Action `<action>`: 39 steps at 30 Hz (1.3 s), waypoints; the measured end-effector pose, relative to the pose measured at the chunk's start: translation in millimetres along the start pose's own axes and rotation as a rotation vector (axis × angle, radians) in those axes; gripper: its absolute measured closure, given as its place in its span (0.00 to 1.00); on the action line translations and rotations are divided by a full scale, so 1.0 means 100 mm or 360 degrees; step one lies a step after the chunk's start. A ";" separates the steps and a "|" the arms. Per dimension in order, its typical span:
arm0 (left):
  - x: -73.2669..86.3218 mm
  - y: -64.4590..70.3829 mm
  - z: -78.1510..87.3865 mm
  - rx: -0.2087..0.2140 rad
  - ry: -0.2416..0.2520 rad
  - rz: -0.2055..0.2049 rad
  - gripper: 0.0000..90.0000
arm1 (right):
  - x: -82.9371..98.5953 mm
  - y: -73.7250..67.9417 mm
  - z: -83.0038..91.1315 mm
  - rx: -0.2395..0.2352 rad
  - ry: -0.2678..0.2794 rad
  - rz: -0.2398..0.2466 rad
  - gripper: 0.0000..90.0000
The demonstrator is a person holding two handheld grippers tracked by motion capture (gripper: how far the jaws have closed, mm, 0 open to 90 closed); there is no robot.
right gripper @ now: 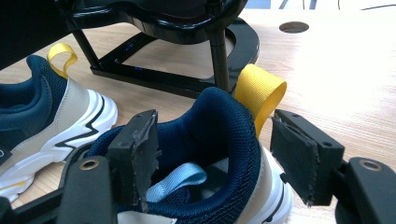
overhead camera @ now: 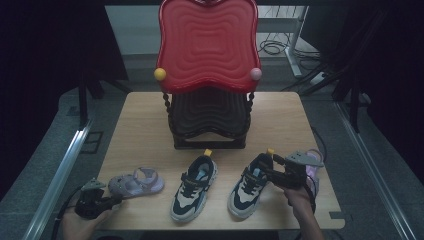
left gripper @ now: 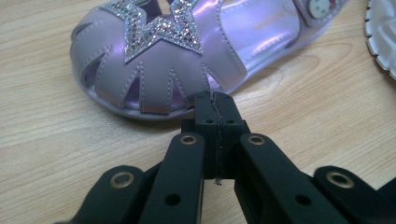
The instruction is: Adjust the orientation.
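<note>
From the high view, the right gripper (overhead camera: 274,172) sat at the heel of the right sneaker (overhead camera: 248,186) on the tabletop (overhead camera: 285,120), beside the left sneaker (overhead camera: 194,186); the left gripper (overhead camera: 111,202) lay by the purple sandal (overhead camera: 136,182).

In the left gripper view, the jaws were pressed together, empty, their tips at the sandal's toe edge.

In the right gripper view, the jaws stood apart, straddling the sneaker's padded heel collar beside its yellow pull loop (right gripper: 258,93).

We see a navy and cream sneaker (overhead camera: 248,187) upright on the bench, heel loop yellow; a lilac sandal (overhead camera: 135,182) lies well left.
</note>
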State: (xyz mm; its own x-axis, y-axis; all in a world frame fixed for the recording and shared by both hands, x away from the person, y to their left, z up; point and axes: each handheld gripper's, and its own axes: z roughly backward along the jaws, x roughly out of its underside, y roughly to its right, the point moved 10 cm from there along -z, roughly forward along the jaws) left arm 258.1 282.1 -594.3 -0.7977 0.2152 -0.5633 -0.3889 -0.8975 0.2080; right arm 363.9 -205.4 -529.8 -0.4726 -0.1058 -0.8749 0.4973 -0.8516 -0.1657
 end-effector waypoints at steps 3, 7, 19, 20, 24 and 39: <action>0.00 -0.03 0.00 -0.0008 0.0005 0.0008 1.00 | 0.00 0.00 0.00 0.0003 -0.0001 0.0001 0.37; 0.00 -0.11 0.01 -0.0064 0.0006 0.0021 1.00 | 0.01 0.01 0.00 0.0009 -0.0002 -0.0001 0.37; -0.09 -0.32 -0.01 -0.0100 0.0029 0.0096 1.00 | 0.00 0.01 0.00 0.0038 0.0026 0.0007 0.37; -0.10 -0.33 -0.01 -0.0095 0.0030 0.0093 1.00 | 0.00 0.01 -0.01 0.0038 0.0026 0.0009 0.37; -0.15 -0.36 -0.04 -0.0102 0.0029 0.0100 1.00 | 0.01 0.01 -0.01 0.0038 0.0017 0.0010 0.37; -0.41 -0.41 -0.14 -0.0102 0.0002 0.0061 1.00 | -0.01 0.06 0.00 0.0076 0.0042 -0.0017 0.38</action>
State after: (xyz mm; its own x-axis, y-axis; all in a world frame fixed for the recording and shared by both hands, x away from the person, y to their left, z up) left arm 313.6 305.0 -590.7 -0.8108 0.1798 -0.5570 -0.3279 -0.9278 0.1778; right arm 367.4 -210.2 -530.4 -0.4581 -0.0836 -0.8850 0.4566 -0.8763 -0.1536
